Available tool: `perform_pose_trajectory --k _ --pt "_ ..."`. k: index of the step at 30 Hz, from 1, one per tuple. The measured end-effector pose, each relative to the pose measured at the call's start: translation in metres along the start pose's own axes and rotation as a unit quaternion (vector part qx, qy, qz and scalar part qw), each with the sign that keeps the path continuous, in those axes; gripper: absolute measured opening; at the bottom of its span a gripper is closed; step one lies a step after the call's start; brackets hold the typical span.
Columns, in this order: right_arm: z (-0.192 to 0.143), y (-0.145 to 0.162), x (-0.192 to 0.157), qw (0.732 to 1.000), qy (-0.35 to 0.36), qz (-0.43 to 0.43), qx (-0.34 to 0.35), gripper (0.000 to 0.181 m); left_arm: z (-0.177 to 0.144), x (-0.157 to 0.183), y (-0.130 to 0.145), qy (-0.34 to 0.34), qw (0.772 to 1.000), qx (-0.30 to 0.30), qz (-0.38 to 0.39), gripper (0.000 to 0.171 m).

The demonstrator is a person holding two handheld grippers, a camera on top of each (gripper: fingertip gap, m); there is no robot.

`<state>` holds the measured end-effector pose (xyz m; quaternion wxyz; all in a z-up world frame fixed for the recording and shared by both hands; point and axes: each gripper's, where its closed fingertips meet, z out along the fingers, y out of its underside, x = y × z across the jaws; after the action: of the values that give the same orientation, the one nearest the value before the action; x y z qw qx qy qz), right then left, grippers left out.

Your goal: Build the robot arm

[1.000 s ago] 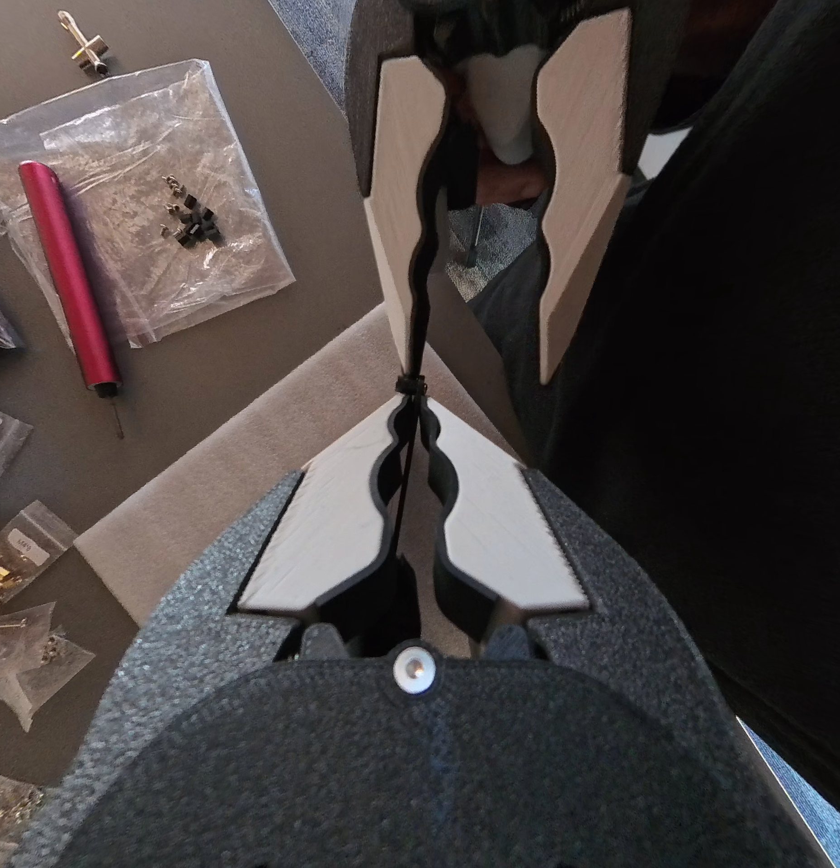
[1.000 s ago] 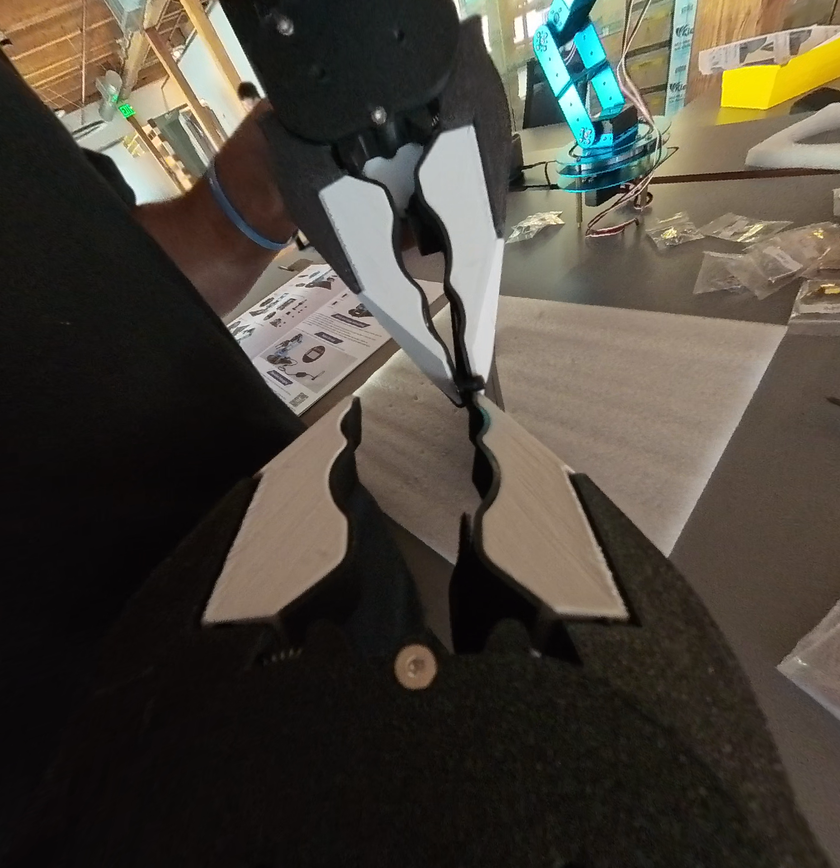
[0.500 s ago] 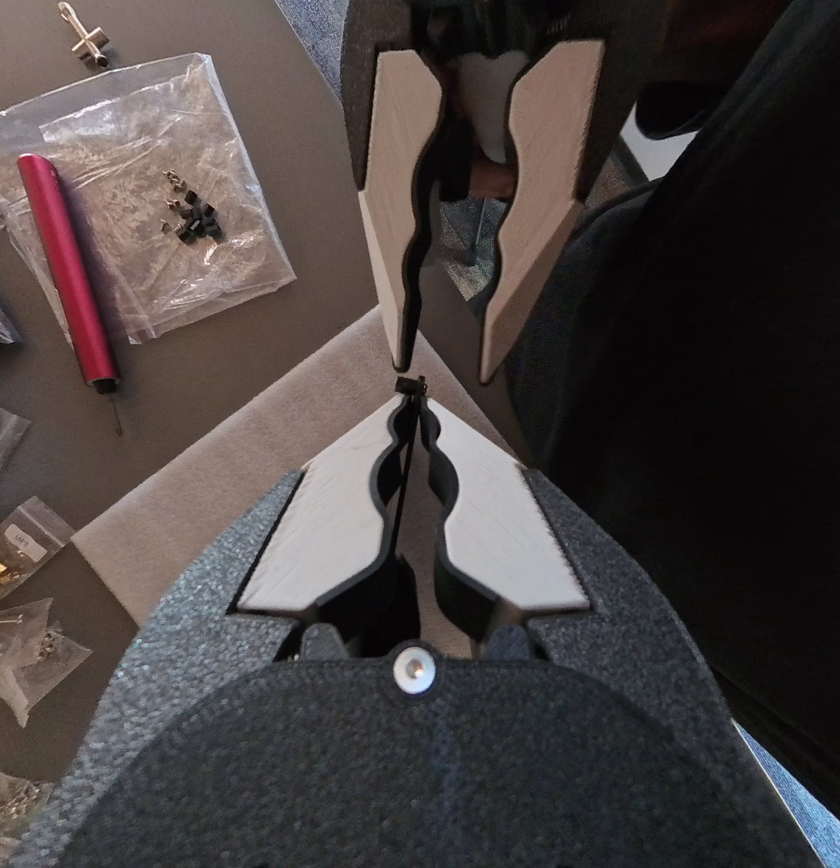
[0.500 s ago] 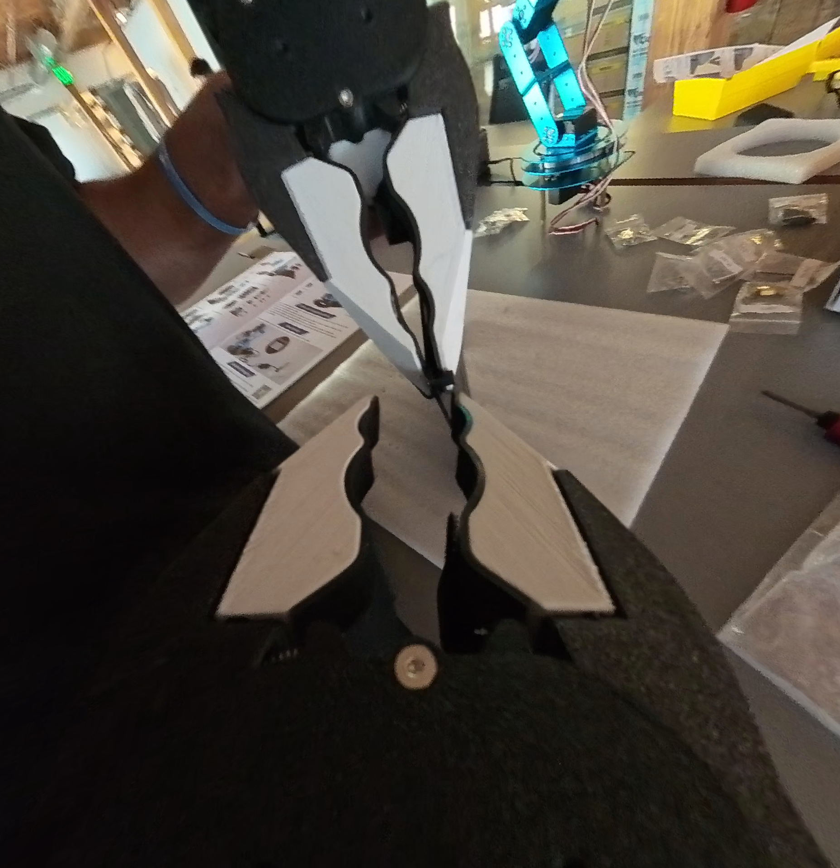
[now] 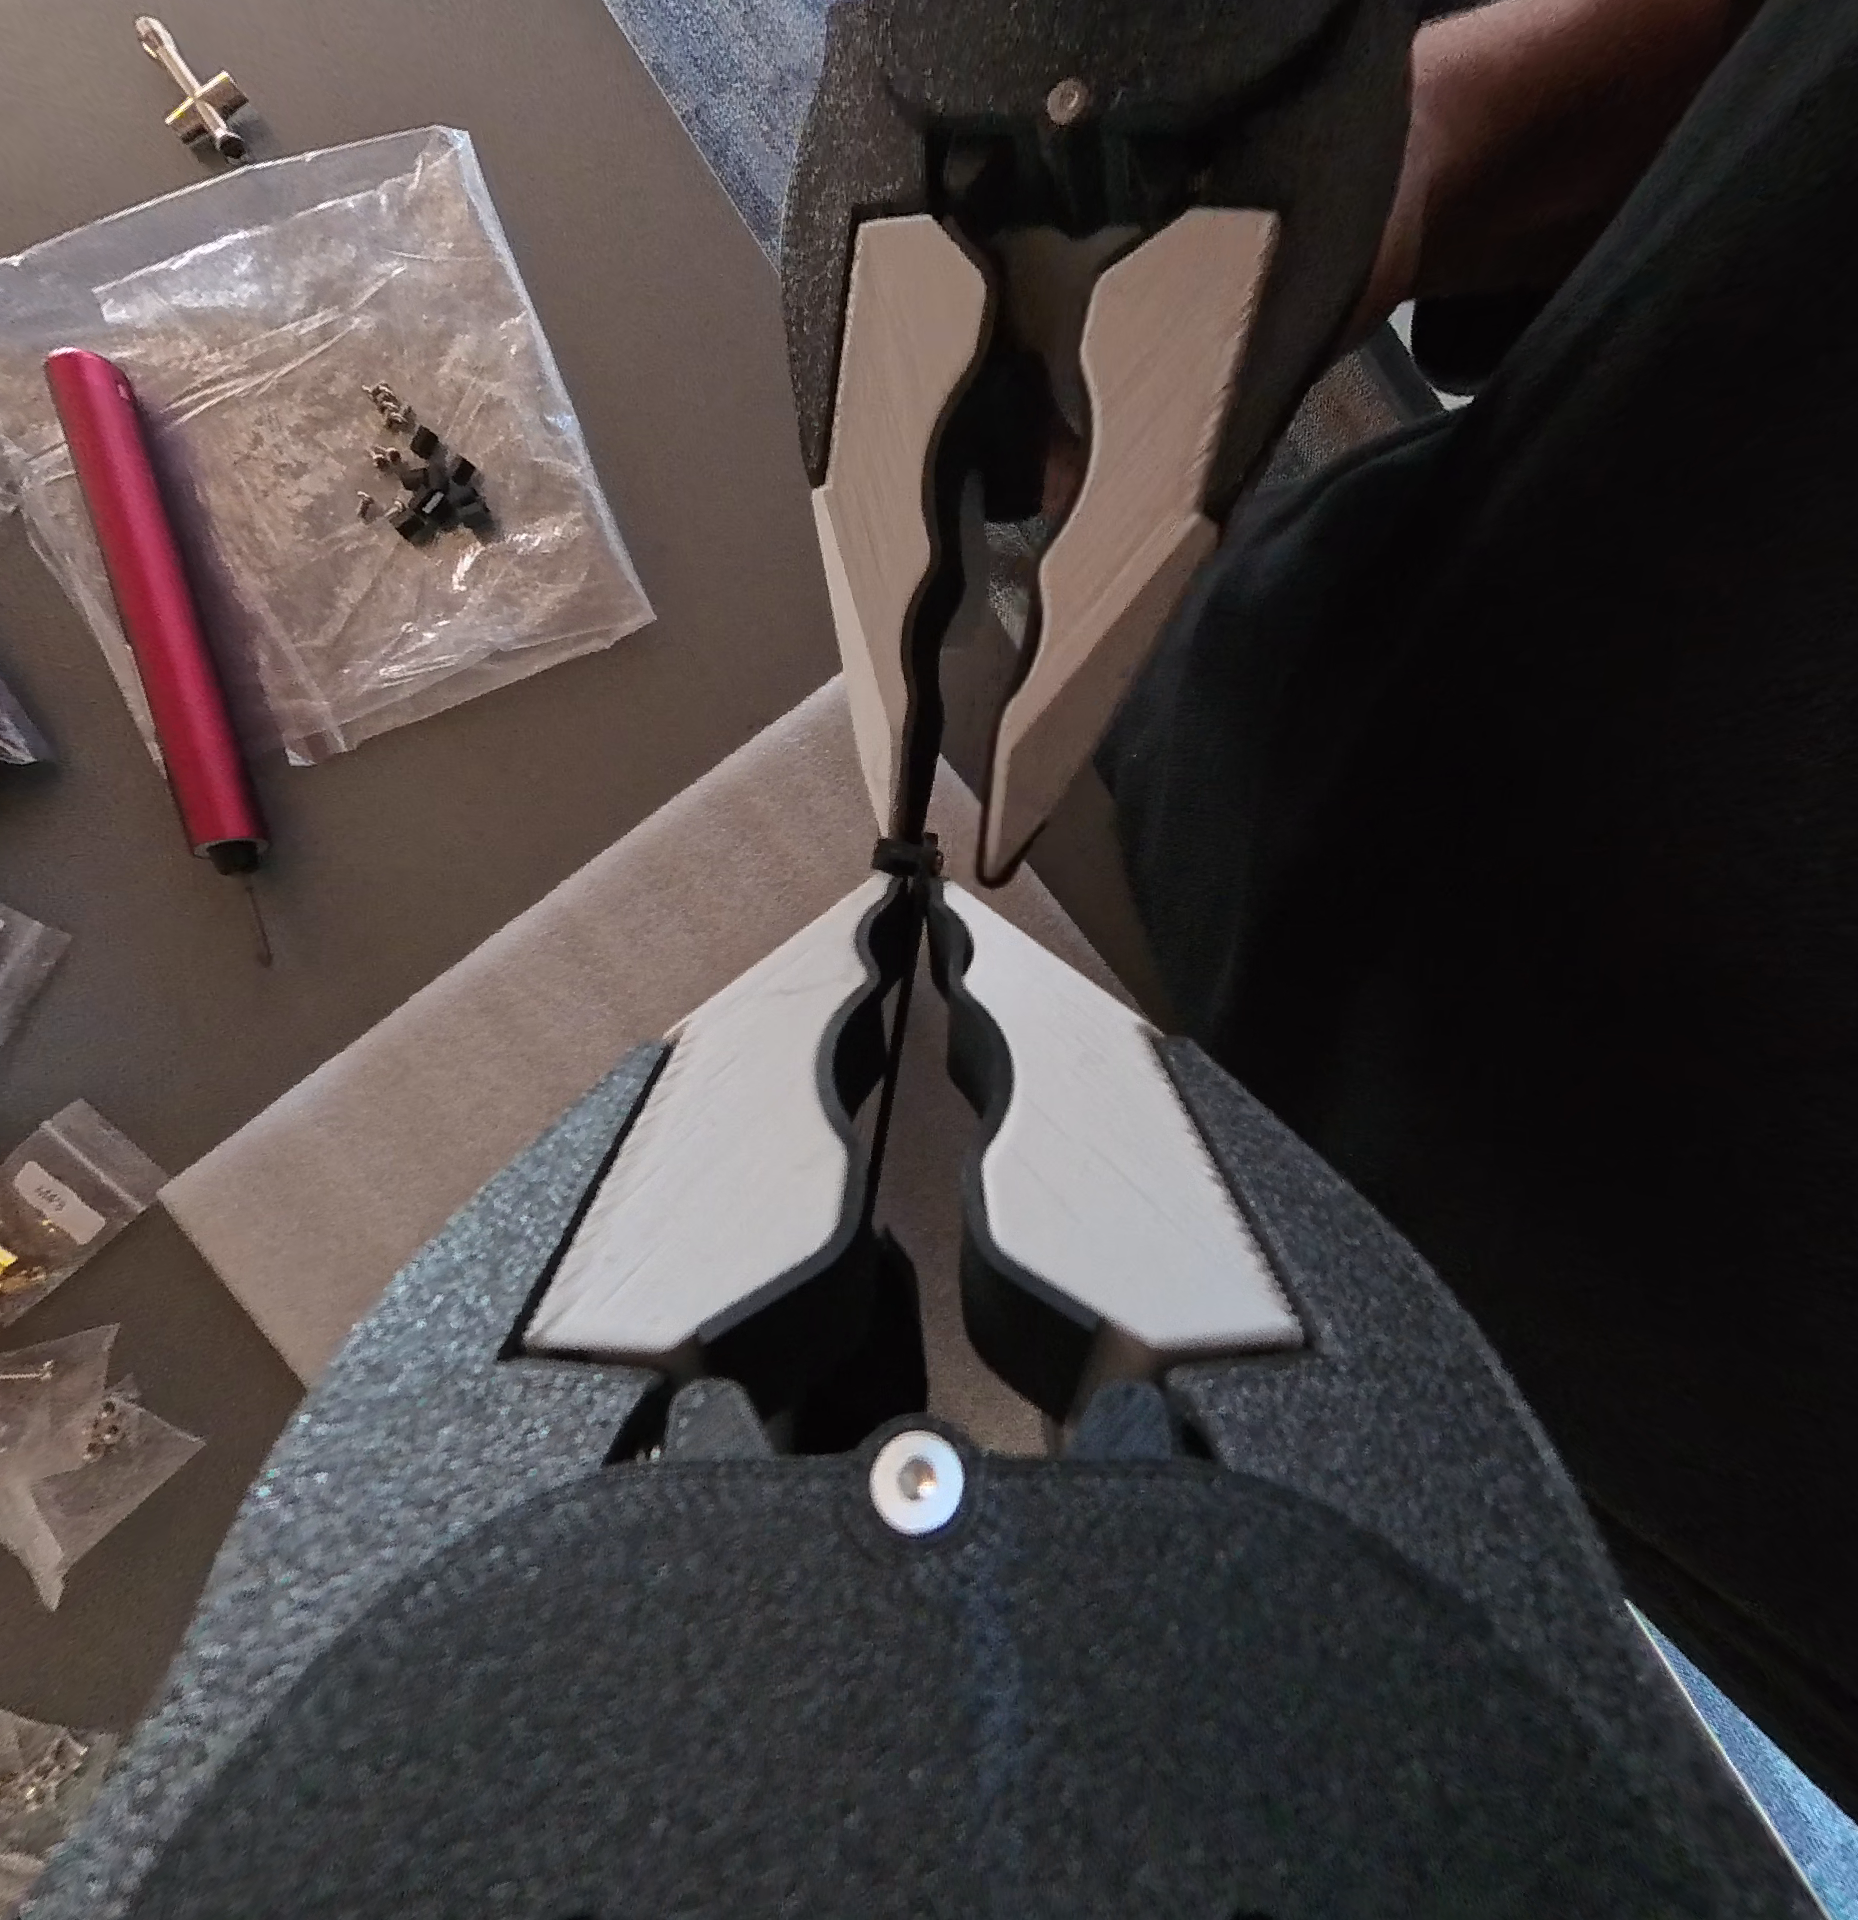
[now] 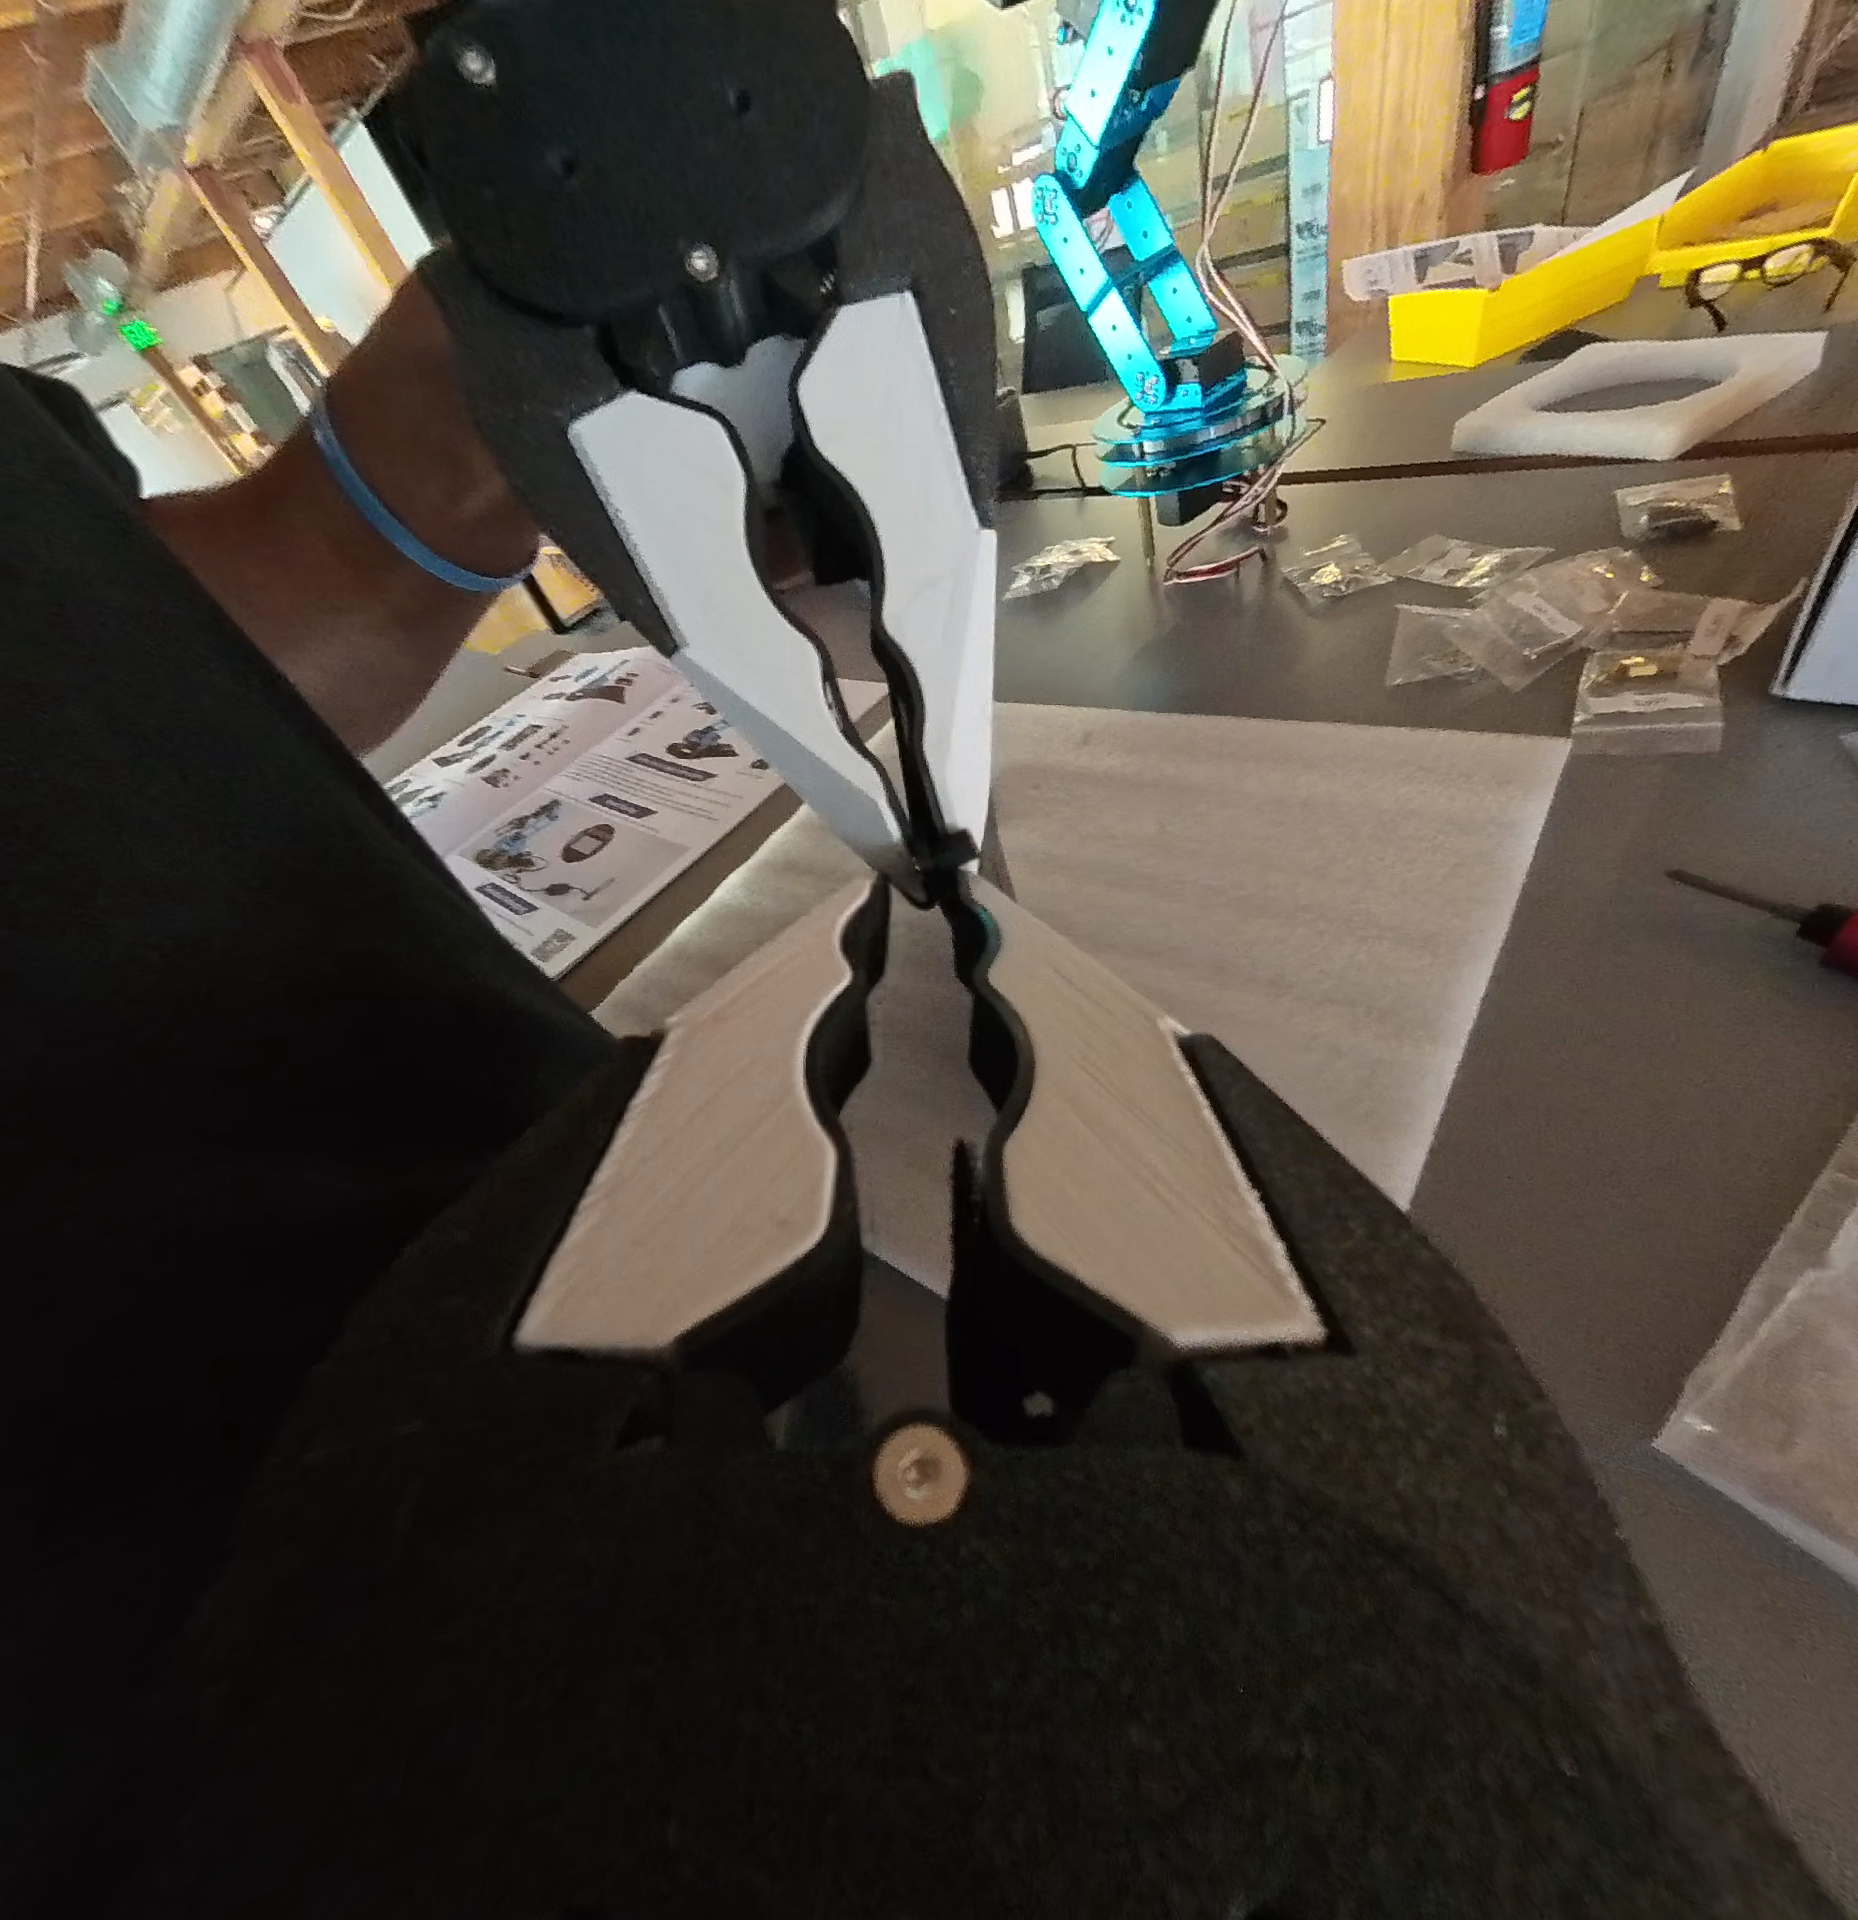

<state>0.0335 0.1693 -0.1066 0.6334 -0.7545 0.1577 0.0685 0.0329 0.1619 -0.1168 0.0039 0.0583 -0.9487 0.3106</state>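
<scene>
A thin black zip tie (image 5: 904,858) is pinched between the tips of my left gripper (image 5: 909,891), which is shut on it. Its strap runs back between the left jaws, and its small square head sticks out just past the tips. My right gripper (image 5: 940,840) faces the left one tip to tip. Its jaws stand a little apart, with the tips on either side of the tie's head. In the right wrist view the tie's head (image 6: 940,847) sits right at my right gripper (image 6: 930,902), below the shut left gripper (image 6: 930,831). Both hover above a pale foam sheet (image 5: 551,1039).
A red-handled screwdriver (image 5: 151,603) lies on a clear bag of small black parts (image 5: 312,436), with small parts bags (image 5: 31,1236) nearby. A blue robot arm (image 6: 1122,239), booklet (image 6: 582,800), yellow box (image 6: 1527,291) and white foam frame (image 6: 1631,395) are on the dark table. A person in black is close by. The tips of both grippers are at nearly the same place.
The right gripper drew back from the tie's head half a second ago and has come forward to it again, with its jaws narrower than a second ago. The left gripper has kept its hold.
</scene>
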Motion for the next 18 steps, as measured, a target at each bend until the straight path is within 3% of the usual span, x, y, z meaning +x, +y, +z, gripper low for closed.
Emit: perform_pose_trajectory --k 8,18 --pt "0.0 -0.001 0.0046 1.0 0.014 0.019 0.012 0.005 -0.0001 -0.0022 -0.0002 -0.006 1.0 0.002 0.001 0.003" --pt "0.0001 0.0006 0.0015 1.0 0.007 0.013 0.016 0.004 -0.0072 -0.0065 -0.001 -0.082 0.996 0.03 -0.028 0.018"
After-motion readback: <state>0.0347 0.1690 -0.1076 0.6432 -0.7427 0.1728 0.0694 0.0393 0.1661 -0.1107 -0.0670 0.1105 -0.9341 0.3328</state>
